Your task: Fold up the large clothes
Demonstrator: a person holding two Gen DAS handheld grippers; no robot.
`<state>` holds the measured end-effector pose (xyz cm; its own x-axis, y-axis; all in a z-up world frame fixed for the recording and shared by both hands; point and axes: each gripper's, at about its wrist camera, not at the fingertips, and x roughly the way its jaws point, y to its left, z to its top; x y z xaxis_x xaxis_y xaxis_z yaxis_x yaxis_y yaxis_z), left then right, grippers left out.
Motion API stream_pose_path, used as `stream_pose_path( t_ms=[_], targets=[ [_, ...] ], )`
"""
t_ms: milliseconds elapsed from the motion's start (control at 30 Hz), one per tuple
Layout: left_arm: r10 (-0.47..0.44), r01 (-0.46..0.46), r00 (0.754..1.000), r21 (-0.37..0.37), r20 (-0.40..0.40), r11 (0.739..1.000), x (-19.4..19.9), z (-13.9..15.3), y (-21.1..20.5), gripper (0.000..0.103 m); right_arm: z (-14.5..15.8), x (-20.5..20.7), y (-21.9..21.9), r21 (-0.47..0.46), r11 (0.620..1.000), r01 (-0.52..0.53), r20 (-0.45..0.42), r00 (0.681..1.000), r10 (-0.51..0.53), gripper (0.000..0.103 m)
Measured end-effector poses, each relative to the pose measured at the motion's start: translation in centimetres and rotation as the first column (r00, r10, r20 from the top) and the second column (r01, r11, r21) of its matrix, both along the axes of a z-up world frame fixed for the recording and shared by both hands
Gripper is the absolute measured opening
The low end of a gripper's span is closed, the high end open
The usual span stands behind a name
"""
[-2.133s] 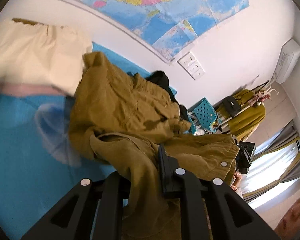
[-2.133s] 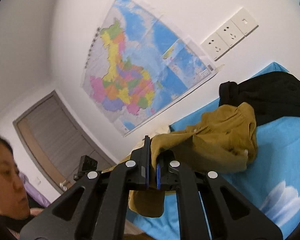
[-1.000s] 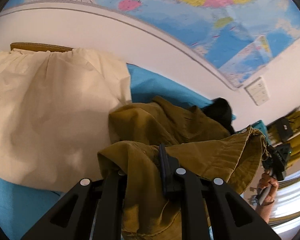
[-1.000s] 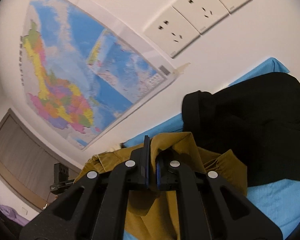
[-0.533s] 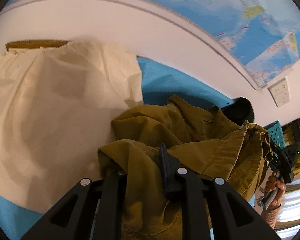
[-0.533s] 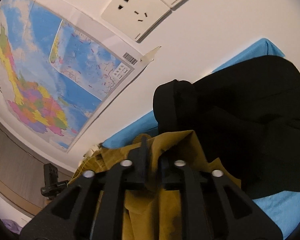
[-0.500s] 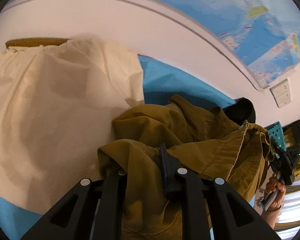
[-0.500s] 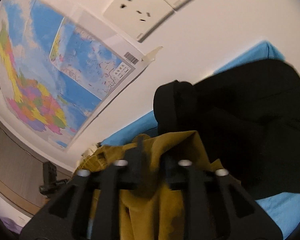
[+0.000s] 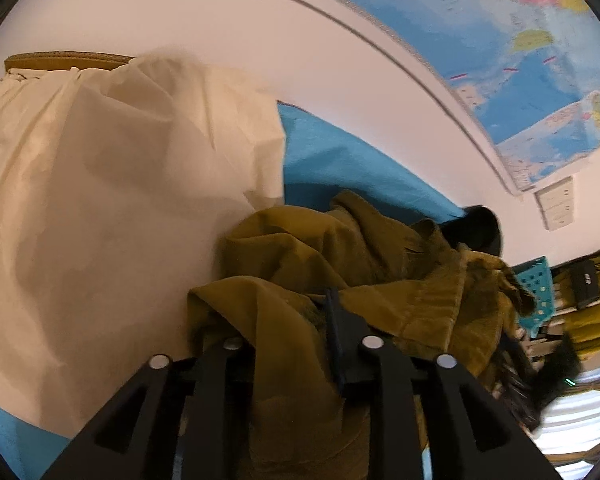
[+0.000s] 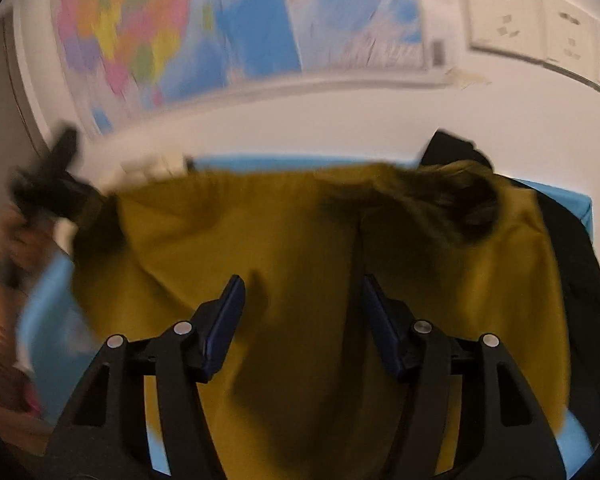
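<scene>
Your left gripper (image 9: 300, 316) pinches a fold of the jacket (image 9: 332, 248), its jaws closed on the olive cloth. Your right gripper (image 10: 302, 308) has its jaws spread wide above the jacket (image 10: 300, 240), holding nothing. The jacket lies bunched on the blue sheet (image 9: 340, 164), just beside the cream cloth (image 9: 112, 208), with the black garment (image 9: 480, 226) touching its far side.
</scene>
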<state>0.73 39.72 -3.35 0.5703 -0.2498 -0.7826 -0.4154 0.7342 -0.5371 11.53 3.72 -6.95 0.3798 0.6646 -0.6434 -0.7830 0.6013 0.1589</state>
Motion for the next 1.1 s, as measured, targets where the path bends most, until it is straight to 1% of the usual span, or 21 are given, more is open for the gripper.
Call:
stream_pose_path(
  t_ms=[33,67,100,133,167,200,233,333,367,433,500,567,633,667,700,767,800,867,933,1000,1100],
  targets=[
    [-0.007,0.008,1.000,-0.022,0.025,1.000,-0.2,0.2,0.0,0.034,-0.5,0.6,0.5,-0.005,1.000,0.011,-0.015,1.000,-0.011,0.043],
    [-0.021,0.026,0.997,-0.062,0.069,0.998,-0.7,0.6,0.2,0.045,-0.8,1.0,0.8,-0.006,1.000,0.020,-0.026,0.999,-0.021,0.035],
    [-0.028,0.038,0.994,-0.089,0.105,0.995,-1.2,0.9,0.3,0.053,-0.9,1.3,0.9,-0.006,1.000,0.023,-0.028,0.999,-0.023,0.024],
    [-0.030,0.043,0.990,-0.094,0.135,0.995,-1.8,1.4,0.3,0.058,-1.0,1.5,1.1,-0.008,1.000,0.023,-0.020,1.000,-0.023,0.019],
    [-0.038,0.052,0.985,-0.077,0.170,0.996,-2.7,2.1,0.2,0.068,-1.0,1.5,1.3,-0.016,1.000,0.023,-0.008,1.000,-0.024,0.014],
    [-0.040,0.053,0.986,-0.078,0.163,0.996,-3.3,2.7,0.0,0.070,-0.9,1.4,1.3,-0.018,1.000,0.021,0.000,1.000,-0.021,0.007],
    [-0.053,0.066,0.981,-0.063,0.187,0.996,-3.9,3.2,-0.3,0.070,-0.7,1.5,1.4,-0.012,1.000,0.022,0.009,1.000,-0.021,0.005],
    [-0.137,0.125,0.960,0.062,0.246,0.990,-5.4,4.8,-2.4,0.070,-0.1,1.8,1.3,0.014,0.999,0.049,0.030,0.998,-0.049,0.003],
    [-0.183,0.156,0.952,0.126,0.244,0.980,-5.4,4.9,-3.6,0.071,-0.3,2.1,1.6,0.012,0.999,0.050,0.021,0.999,-0.050,0.003],
    [-0.235,0.203,0.951,0.167,0.200,0.965,-4.6,3.9,-5.3,0.071,-0.9,2.6,2.0,-0.012,0.998,0.061,0.008,0.998,-0.061,0.003],
    [-0.255,0.227,0.957,0.188,0.140,0.956,-3.8,2.2,-6.3,0.070,-1.8,3.2,2.5,-0.053,0.997,0.061,-0.023,0.998,-0.062,0.007],
    [-0.246,0.218,0.966,0.263,0.076,0.940,-3.2,0.6,-7.1,0.068,-1.6,3.4,2.1,-0.030,0.998,0.059,-0.055,0.997,-0.061,0.010],
    [-0.250,0.210,0.963,0.302,0.099,0.930,-4.0,0.4,-7.6,0.068,-0.2,2.9,0.2,0.053,0.997,0.051,-0.068,0.997,-0.048,0.027],
    [-0.253,0.202,0.959,0.310,0.132,0.929,-4.9,0.9,-7.7,0.069,0.7,2.3,-1.0,0.098,0.994,0.051,-0.062,0.997,-0.045,0.044],
    [-0.252,0.195,0.955,0.310,0.158,0.931,-5.7,1.3,-7.6,0.073,1.8,1.4,-2.9,0.153,0.987,0.040,-0.044,0.998,-0.034,0.054],
    [-0.232,0.159,0.949,0.310,0.214,0.937,-8.0,2.2,-7.2,0.082,3.1,0.0,-5.9,0.203,0.978,0.039,-0.008,0.999,-0.038,0.056],
    [-0.214,0.133,0.949,0.324,0.229,0.937,-9.0,2.5,-6.8,0.084,3.4,-0.6,-7.1,0.219,0.975,0.049,0.002,0.999,-0.050,0.061],
    [-0.179,0.087,0.956,0.360,0.232,0.929,-11.0,2.8,-6.1,0.087,3.7,-1.8,-10.8,0.263,0.962,0.080,0.005,0.996,-0.084,0.064],
    [-0.158,0.063,0.961,0.376,0.227,0.925,-12.1,2.5,-5.0,0.092,3.2,-2.6,-13.8,0.280,0.952,0.120,-0.011,0.993,-0.121,0.071],
    [-0.152,0.071,0.967,0.355,0.206,0.932,-12.7,1.6,-4.5,0.093,1.8,-2.8,-16.0,0.263,0.953,0.152,-0.041,0.988,-0.146,0.080],
    [-0.158,0.095,0.970,0.308,0.185,0.947,-13.0,0.1,-4.2,0.093,-1.7,-2.7,-17.1,0.240,0.957,0.161,-0.143,0.981,-0.129,0.080]
  ],
)
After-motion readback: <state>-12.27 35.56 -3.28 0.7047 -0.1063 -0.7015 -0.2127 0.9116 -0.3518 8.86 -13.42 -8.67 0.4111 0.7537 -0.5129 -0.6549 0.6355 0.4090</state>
